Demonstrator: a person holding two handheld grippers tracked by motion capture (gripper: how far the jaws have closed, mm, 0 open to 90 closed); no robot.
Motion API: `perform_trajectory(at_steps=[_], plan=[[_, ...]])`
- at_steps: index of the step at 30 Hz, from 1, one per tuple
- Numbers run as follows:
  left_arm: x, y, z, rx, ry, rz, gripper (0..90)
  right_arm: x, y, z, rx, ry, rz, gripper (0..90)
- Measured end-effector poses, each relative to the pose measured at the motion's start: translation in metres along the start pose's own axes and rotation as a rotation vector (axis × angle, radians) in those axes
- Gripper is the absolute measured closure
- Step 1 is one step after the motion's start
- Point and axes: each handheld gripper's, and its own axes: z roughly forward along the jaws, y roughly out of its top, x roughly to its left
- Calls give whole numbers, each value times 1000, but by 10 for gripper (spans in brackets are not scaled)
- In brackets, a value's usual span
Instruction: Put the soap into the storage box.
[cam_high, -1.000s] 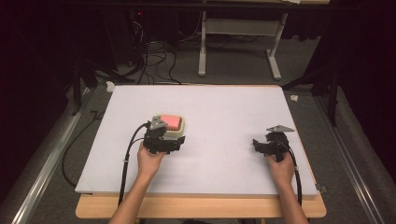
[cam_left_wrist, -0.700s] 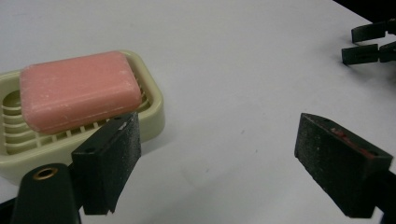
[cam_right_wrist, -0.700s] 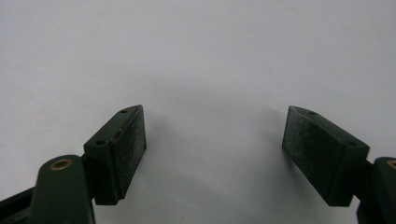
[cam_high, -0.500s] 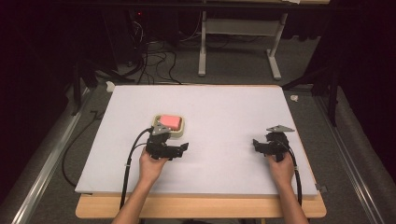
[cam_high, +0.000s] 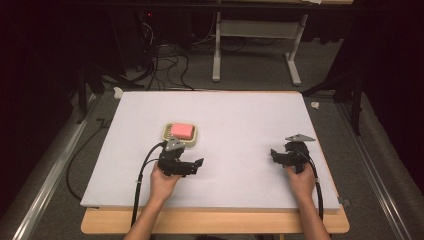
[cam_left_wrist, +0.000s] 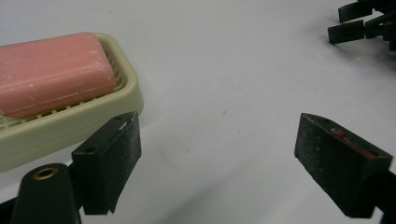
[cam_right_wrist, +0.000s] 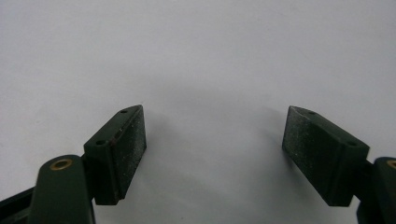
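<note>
Versus 1.0 s ago: the left gripper (cam_high: 194, 166) is seen pulled back from the soap dish (cam_high: 180, 134), toward the near edge of the surface (cam_high: 240, 115). Earlier it sat right against the dish; now it is just beside the dish's near side, apart from it. The dish and the pink soap bar (cam_high: 181, 130) are unchanged in place. The right gripper (cam_high: 278, 156) is unchanged too.

Left gripper: held low over the surface by the left hand (cam_high: 164, 181), forearm entering from the bottom edge, cable trailing back off the near edge. Its fingers (cam_left_wrist: 108, 161) are spread wide, nothing between them. In the left gripper view the dish corner is seen behind the left finger, with the soap bar lying flat in the dish; whether the finger touches the dish cannot be told. The right gripper is visible far off at the top right of that view.

Right gripper: well apart from the dish, to its right, held by the right hand (cam_high: 300, 180). In the right gripper view its fingers (cam_right_wrist: 119, 151) are released wide over bare white surface, gripping nothing.
</note>
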Motion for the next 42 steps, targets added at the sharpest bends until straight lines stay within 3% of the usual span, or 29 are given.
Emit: perform_trajectory(at_steps=[15,36,42], plan=[[-4,-12,2,27,29,34,152,0,0,0,0,0,0,222],[9,-34,14,73,99,9,150,0,0,0,-1,-3,-2,222],[9,-36,19,85,124,29,149,0,0,0,-1,-2,-2,222]])
